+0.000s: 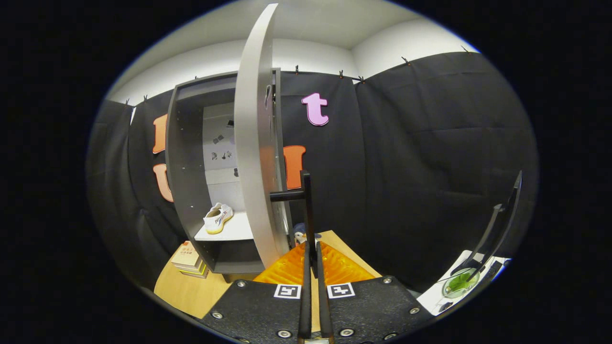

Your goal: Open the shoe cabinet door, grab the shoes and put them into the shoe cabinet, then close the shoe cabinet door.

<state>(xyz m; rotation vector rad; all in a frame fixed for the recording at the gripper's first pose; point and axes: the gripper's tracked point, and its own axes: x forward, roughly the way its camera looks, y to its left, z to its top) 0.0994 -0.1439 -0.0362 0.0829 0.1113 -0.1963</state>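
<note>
The grey shoe cabinet [184, 162] stands on the wooden table with its door [253, 143] swung wide open, edge-on to me. A white shoe [218, 218] with a yellowish sole lies on the cabinet's white shelf [234, 231]. The door's black bar handle [306, 200] sticks out on a short post. My gripper [311, 260] is shut, and its two thin black fingers [306, 291] pinch the lower end of that handle bar.
A stack of books [189, 258] lies on the wooden table [186, 286] left of the cabinet's foot. An orange ribbed object [287, 272] and a small toy [300, 234] sit just beyond the fingers. To the right, a white surface [432, 298] carries a green glass bowl [458, 283] and a black stand [497, 224].
</note>
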